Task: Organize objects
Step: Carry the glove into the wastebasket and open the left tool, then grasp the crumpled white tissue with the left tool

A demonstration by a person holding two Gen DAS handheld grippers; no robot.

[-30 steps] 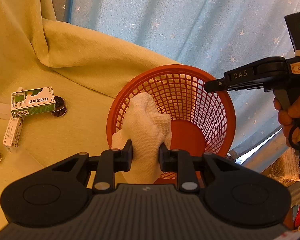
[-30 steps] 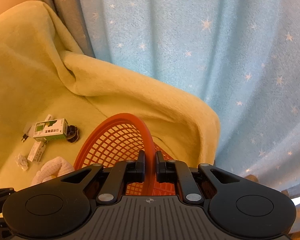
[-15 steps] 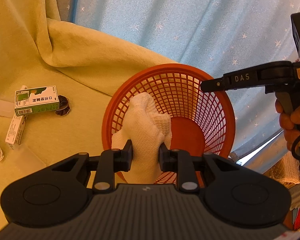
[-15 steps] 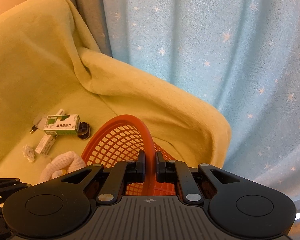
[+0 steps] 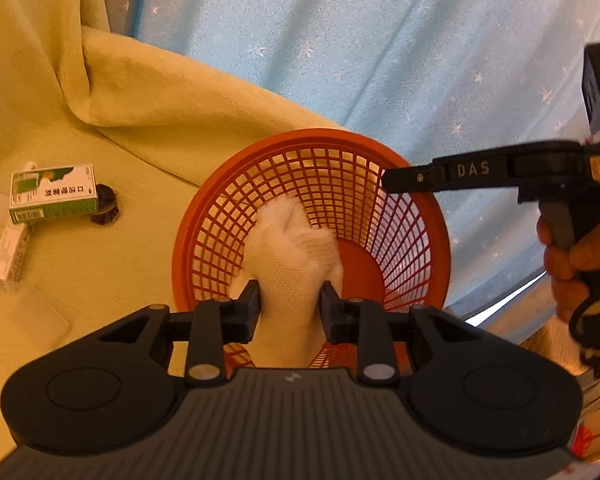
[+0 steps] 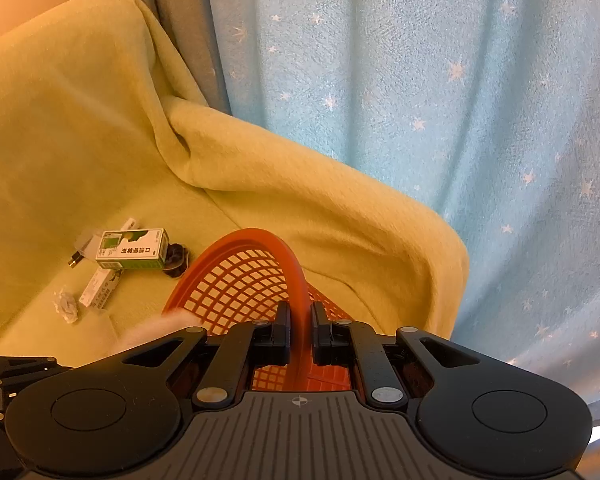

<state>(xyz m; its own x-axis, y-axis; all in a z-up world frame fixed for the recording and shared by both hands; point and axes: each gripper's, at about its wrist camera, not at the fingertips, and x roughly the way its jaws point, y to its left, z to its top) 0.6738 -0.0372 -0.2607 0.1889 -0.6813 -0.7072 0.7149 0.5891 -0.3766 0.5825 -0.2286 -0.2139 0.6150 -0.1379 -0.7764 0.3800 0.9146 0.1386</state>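
Note:
A round red mesh basket [image 5: 404, 216] is held tilted above the yellow blanket [image 5: 120, 140], its mouth facing my left wrist camera. My left gripper [image 5: 290, 304] is shut on a white cloth [image 5: 290, 248], whose upper end reaches into the basket's mouth. My right gripper [image 6: 299, 320] is shut on the basket's rim [image 6: 292, 264]; in the left wrist view the right gripper [image 5: 392, 180] comes in from the right, held by a hand [image 5: 576, 264]. The white cloth [image 6: 160, 328] shows blurred at the lower left in the right wrist view.
On the blanket to the left lie a green and white box [image 5: 54, 196], a dark round object [image 5: 106, 212] beside it, a long white box [image 5: 10, 252] and a crumpled white scrap [image 6: 66, 304]. A blue star-patterned curtain [image 5: 380, 52] hangs behind.
The basket has come closer and turned more towards my left gripper. The cloth's upper end now sits further inside the basket's mouth. Both grippers have stayed shut.

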